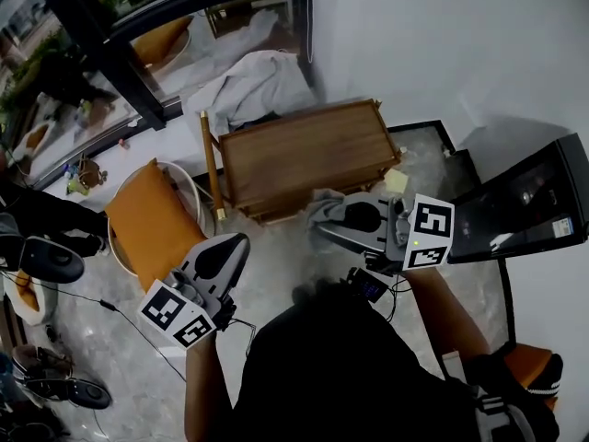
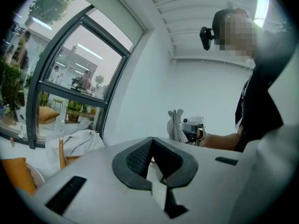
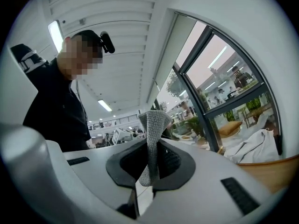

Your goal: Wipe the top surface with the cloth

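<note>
A wooden cabinet top (image 1: pixel 294 150) with a raised rim stands against the white wall in the head view. My right gripper (image 1: pixel 345 221) hovers just off its near right corner, shut on a grey knitted cloth (image 1: pixel 321 210) that bunches out past the jaws. In the right gripper view the cloth (image 3: pixel 154 129) stands up as a strip pinched between the black pads of the right gripper (image 3: pixel 150 166). My left gripper (image 1: pixel 239 243) hangs lower left, off the cabinet, over the floor. Its left gripper view shows the left gripper (image 2: pixel 154 171) with jaws meeting and nothing between them. That view also shows the cloth (image 2: pixel 176 124).
An orange round chair (image 1: pixel 152 221) sits left of the cabinet. A crumpled pale sheet (image 1: pixel 248 86) lies behind it by the dark window frame (image 1: pixel 120 63). A dark screen (image 1: pixel 525 201) stands at right. A yellowish pad (image 1: pixel 396 181) lies by the cabinet's right side. Cables run over the marble floor (image 1: pixel 120 339).
</note>
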Demonstrator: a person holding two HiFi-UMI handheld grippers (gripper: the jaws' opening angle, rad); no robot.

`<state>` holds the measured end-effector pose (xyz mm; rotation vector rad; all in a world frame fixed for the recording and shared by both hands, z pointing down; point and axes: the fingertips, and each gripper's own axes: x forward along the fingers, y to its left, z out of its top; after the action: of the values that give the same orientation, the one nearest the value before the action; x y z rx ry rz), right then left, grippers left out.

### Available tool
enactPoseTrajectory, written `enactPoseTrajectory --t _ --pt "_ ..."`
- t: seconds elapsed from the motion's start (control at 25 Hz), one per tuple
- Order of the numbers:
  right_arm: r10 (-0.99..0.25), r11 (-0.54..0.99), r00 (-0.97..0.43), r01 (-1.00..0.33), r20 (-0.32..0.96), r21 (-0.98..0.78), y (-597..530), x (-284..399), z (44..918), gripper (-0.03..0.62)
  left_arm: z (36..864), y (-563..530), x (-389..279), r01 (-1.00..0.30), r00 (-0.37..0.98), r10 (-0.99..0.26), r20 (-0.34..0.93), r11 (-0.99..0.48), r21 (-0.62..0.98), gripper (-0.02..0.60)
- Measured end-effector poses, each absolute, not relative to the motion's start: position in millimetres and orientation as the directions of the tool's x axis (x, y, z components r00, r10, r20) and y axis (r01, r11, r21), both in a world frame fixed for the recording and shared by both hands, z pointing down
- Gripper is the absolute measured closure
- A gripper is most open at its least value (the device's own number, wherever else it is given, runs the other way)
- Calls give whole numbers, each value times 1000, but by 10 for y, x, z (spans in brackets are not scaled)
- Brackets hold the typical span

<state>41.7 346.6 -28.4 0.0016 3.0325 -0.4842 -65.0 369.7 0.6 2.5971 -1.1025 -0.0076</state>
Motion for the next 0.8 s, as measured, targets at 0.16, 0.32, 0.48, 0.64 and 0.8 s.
enactPoseTrajectory --t 0.16,0.32,0.48,0.64,0.8 --pt "1 955 -998 19 -61 -295 3509 426 -277 554 -45 3675 -592 -695 710 -695 109 -667 269 571" --pt "-28 949 -997 -4 -74 -315 3507 520 -246 554 4 3679 -490 -681 723 -682 113 -673 289 571" --pt "-50 949 -996 -24 -75 -314 3483 586 -253 554 41 3695 -450 -671 732 -670 123 -676 306 571" --pt "-58 952 -995 -32 -76 -305 3478 588 -267 554 60 3684 -468 -669 733 -668 131 -671 320 571" --pt "-67 952 -995 -42 -72 -303 3476 608 -262 554 55 3700 -444 -663 738 -661 132 -677 319 571"
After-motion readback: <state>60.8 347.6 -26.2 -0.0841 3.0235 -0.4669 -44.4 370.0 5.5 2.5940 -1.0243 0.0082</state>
